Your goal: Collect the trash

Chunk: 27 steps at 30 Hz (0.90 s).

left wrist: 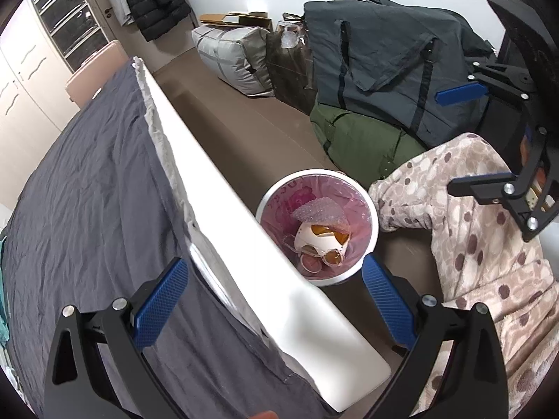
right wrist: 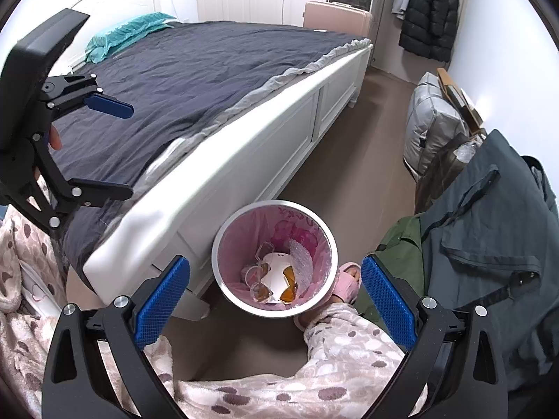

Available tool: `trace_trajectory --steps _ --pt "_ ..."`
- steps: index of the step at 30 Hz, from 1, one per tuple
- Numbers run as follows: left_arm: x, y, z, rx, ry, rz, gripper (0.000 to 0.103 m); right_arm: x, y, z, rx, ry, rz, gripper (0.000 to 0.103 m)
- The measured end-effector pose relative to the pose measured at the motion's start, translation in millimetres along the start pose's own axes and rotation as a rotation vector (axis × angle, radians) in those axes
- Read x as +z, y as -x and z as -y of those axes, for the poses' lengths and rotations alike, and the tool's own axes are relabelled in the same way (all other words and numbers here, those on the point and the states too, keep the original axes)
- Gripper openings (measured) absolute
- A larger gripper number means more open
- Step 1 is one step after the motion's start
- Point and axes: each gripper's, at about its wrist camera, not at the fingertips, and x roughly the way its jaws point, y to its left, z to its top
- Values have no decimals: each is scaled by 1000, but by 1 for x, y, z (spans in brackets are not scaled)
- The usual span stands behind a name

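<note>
Tongs, left and right, gape empty above upright trash bin, mouth upward.

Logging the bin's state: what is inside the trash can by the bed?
The trash can holds a pink liner, a white plastic piece, clear goggles and bubble wrap. Anything beneath them is hidden.

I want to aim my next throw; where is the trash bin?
The trash bin stands on the floor against the bed frame, low center in both views, the slipper at its right.
</note>
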Motion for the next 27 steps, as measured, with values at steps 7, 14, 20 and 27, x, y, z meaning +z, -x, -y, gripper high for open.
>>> trace_trajectory --steps 7,14,20,27 --pt "0 -2 5 -14 -6 -13 98 -1 -1 0 4 -6 0 96" --pt "-2 -5 13 -6 -24 -12 98 -3 -3 -1 7 -13 -8 96" --pt "-1 -6 6 -22 37 -2 98 -4 -5 -1 7 -20 -11 96" --pt "1 -8 -3 31 67 -10 98 -4 -7 -1 3 -21 -13 96"
